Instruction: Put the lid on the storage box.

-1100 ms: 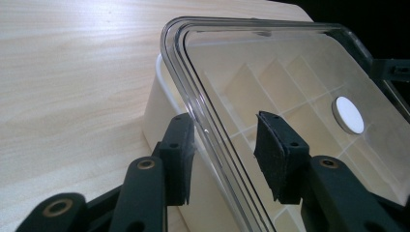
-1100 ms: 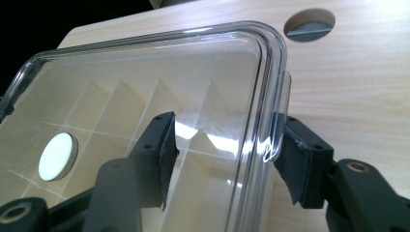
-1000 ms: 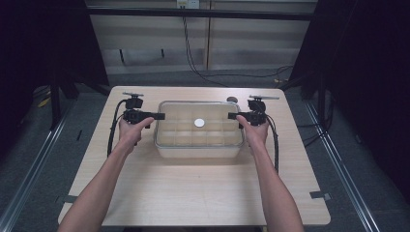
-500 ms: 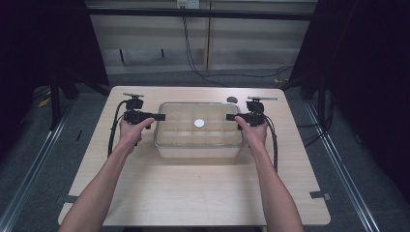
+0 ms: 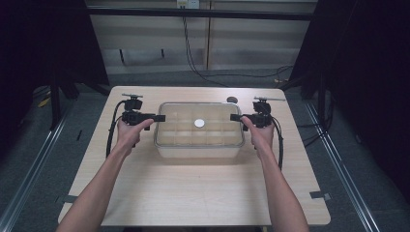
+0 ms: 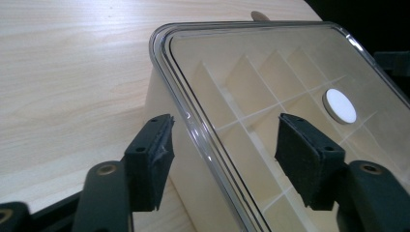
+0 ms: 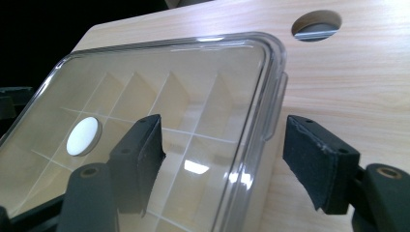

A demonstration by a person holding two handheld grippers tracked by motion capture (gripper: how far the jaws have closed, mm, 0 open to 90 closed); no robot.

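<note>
A clear plastic compartment box (image 5: 198, 151) with a transparent lid stands in the middle of the table. A small white disc (image 5: 199, 123) lies on the lid. My left gripper (image 5: 158, 118) is at the box's left end. In the left gripper view its jaws (image 6: 225, 140) straddle the lid rim (image 6: 193, 125), and the pads stand clear of it. My right gripper (image 5: 235, 117) is at the right end, its jaws (image 7: 225, 145) likewise apart on either side of the lid edge (image 7: 270, 72). Both pairs of jaws have just been opening.
The wooden table (image 5: 193, 193) has a round cable hole (image 5: 232, 100) behind the box, also in the right gripper view as the hole (image 7: 316, 24). Cables trail from both grippers. Dark floor and rails surround the table.
</note>
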